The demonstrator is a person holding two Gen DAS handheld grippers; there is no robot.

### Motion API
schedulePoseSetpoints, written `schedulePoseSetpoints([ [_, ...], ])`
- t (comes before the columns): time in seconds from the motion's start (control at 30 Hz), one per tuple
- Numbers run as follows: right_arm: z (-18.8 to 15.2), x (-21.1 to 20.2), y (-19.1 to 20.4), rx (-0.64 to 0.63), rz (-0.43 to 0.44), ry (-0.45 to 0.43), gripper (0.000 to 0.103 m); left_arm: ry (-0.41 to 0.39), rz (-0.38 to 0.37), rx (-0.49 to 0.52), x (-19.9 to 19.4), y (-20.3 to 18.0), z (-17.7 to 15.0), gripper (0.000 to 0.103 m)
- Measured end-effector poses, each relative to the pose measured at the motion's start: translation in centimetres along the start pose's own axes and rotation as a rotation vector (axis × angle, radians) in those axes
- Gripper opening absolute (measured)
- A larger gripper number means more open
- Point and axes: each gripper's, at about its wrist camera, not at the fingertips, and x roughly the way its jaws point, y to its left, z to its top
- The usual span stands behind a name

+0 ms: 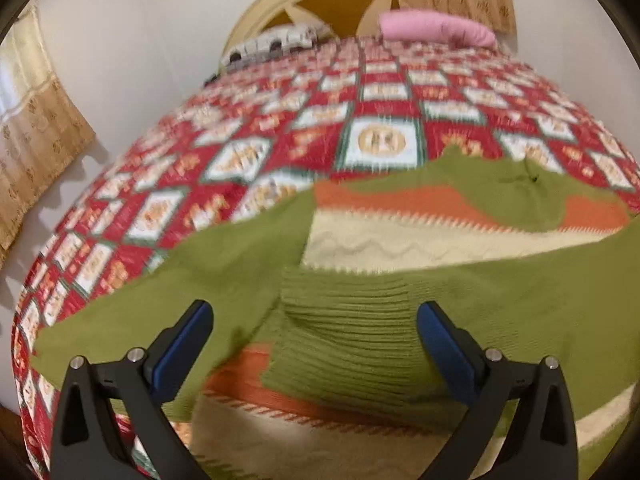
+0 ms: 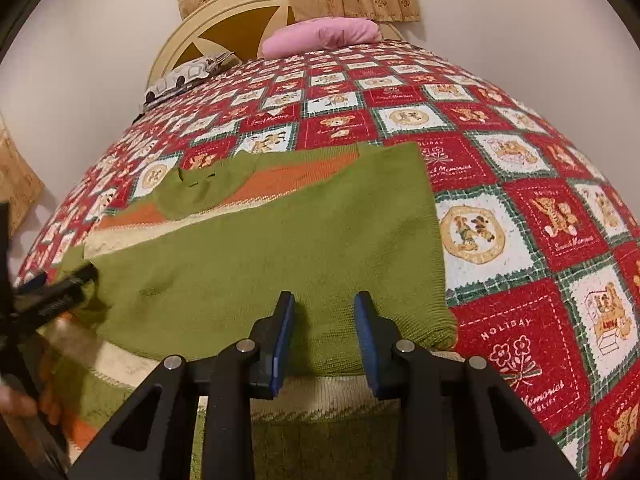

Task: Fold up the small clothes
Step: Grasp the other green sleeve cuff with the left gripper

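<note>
Knitted green sweater (image 2: 280, 248) is lying sleeve-folded; left gripper (image 1: 316, 320) is hovering wide open, right gripper (image 2: 324, 312) part-open (empty), so pinch near hem corners evenly.

sweater (image 2: 280, 240) lies on bedspread (image 2: 520, 216), near end. Pillow (image 2: 320, 36) behind sweater at far end, second pillow (image 2: 188, 76) left of it. Headboard (image 2: 224, 24) behind both. Left gripper (image 2: 52, 296) at sweater's left edge.
</note>
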Motion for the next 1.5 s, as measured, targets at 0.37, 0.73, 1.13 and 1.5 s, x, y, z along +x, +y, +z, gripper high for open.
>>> schedulePoseSetpoints([
  [0.37,-0.4,0.1,0.4,-0.024,0.02,-0.015,0.044,-0.018,-0.074,-0.133,-2.5,5.4,-1.6,0.103],
  [0.73,-0.5,0.2,0.4,-0.021,0.024,-0.016,0.044,-0.045,0.238,-0.698,-4.5,30.1,-8.0,0.103],
  [1.13,-0.5,0.2,0.4,-0.021,0.024,-0.017,0.044,0.11,0.305,-0.873,3.0,36.4,-10.3,0.075],
  [1.5,-0.5,0.2,0.3,-0.018,0.028,-0.018,0.044,0.049,0.237,-0.856,3.6,36.1,-9.3,0.012],
])
